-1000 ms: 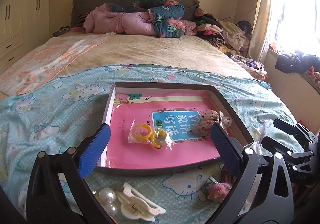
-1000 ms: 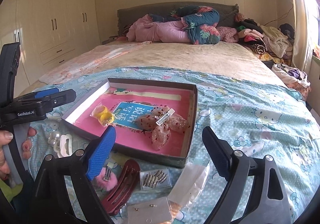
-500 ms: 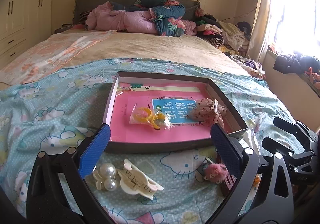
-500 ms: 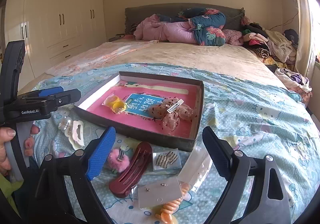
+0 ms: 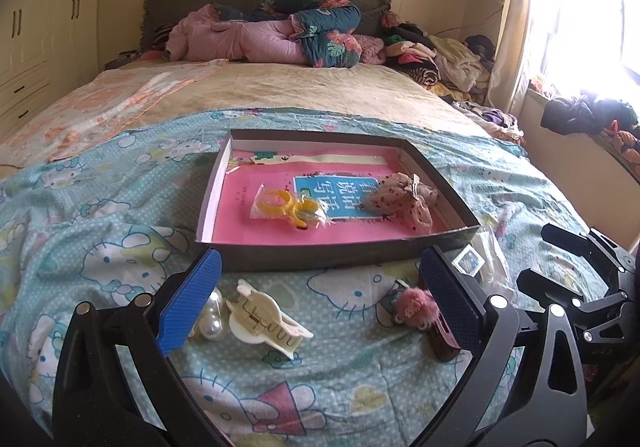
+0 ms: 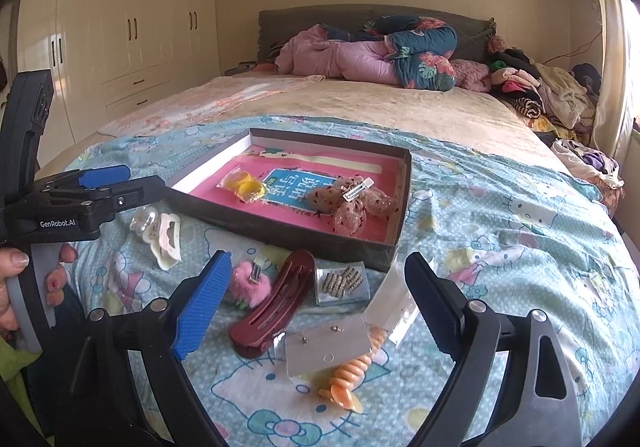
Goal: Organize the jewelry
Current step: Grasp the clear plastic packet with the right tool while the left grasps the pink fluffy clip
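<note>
A: Left tongs (image 5: 320,303)?
B: Wide open, holding nothing. White claw clip (image 5: 266,321) on the bed btwn the fingers, tray (image 5: 336,255) just beyond.
A: Right tongs (image 6: 316,301)?
B: Also wide open, empty; maroon clip (image 6: 272,305) btwn fingers.

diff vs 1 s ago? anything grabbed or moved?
Both grippers drew back from the dark shallow box, so more of the bedspread in front shows. The left gripper and right gripper stayed open and empty. The cream claw clip and maroon hair clip lie where they were.
</note>
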{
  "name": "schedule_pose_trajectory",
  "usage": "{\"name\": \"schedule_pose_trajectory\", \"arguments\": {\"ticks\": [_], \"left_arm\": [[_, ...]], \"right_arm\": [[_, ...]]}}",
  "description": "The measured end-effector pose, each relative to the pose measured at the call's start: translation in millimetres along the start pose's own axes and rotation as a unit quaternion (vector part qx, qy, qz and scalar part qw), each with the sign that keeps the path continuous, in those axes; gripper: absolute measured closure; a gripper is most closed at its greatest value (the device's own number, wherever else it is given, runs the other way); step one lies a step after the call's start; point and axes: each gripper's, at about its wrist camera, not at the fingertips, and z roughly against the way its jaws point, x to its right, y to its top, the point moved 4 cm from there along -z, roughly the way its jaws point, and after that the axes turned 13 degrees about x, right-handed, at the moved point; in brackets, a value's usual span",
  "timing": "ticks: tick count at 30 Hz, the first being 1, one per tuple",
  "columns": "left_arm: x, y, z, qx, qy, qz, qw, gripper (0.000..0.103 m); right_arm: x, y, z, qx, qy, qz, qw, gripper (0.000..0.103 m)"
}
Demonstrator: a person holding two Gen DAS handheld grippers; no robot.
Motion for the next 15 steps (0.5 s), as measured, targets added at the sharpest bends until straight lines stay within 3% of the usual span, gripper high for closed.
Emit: {"name": "schedule_pose_trajectory", "arguments": {"ticks": [15], "left_arm": [[30.1, -21.8, -1.3, -0.023, -0.024, -0.021, 0.9992, 0.011]], "right_arm": [[20.8, -30.0, 21.8, -0.024, -0.016, -0.012, 1.000, 0.017]]}}
